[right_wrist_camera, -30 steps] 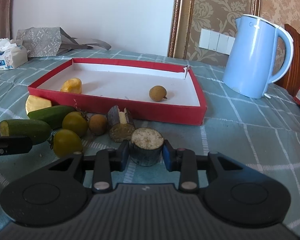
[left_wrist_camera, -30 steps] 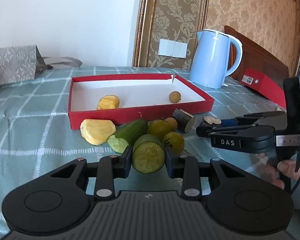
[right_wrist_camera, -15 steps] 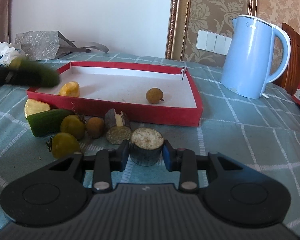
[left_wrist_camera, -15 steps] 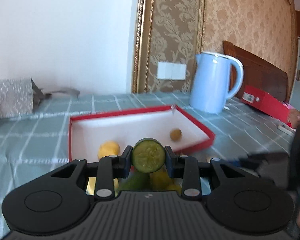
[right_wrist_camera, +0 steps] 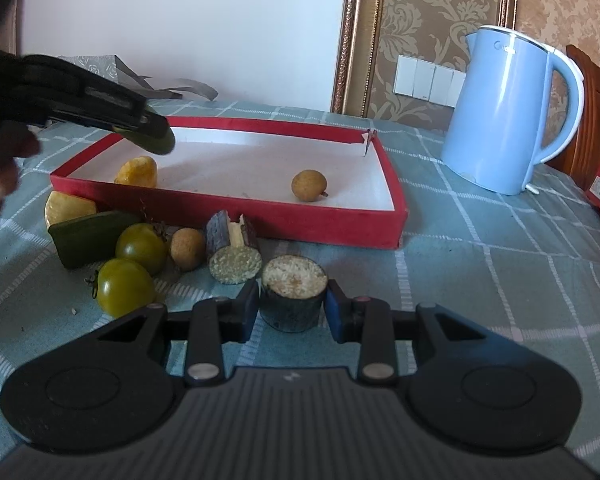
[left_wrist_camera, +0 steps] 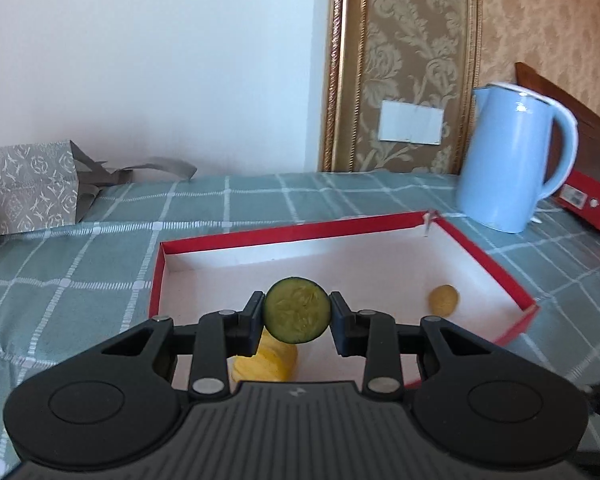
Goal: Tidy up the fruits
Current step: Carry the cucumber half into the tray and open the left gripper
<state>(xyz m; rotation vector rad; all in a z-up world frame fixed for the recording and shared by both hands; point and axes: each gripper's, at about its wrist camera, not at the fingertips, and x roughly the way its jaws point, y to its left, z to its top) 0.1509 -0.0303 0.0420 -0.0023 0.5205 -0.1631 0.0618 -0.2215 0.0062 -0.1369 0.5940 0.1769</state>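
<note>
Left claw (left_wrist_camera: 297, 311) is pinching a dark green cucumber piece (left_wrist_camera: 297, 309), cut face toward the camera, above the shallow red cardboard box (left_wrist_camera: 488, 256) holding a yellow fruit chunk (left_wrist_camera: 272, 362) and a small tan round fruit (left_wrist_camera: 443, 299). Right claw (right_wrist_camera: 292, 307) is gripping a dark-skinned sugarcane segment (right_wrist_camera: 293, 292) standing on the teal checked counter (right_wrist_camera: 480, 280), near two green tomatoes (right_wrist_camera: 126, 286).

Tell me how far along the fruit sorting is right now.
Done: a yellow piece and a longan lie in the red box. In hand: the left gripper holds a cucumber piece over the box; the right gripper grips a sugarcane stub on the cloth. Left outside: another cucumber piece, two green tomatoes, a second longan, a second stub, another yellow piece.
</note>
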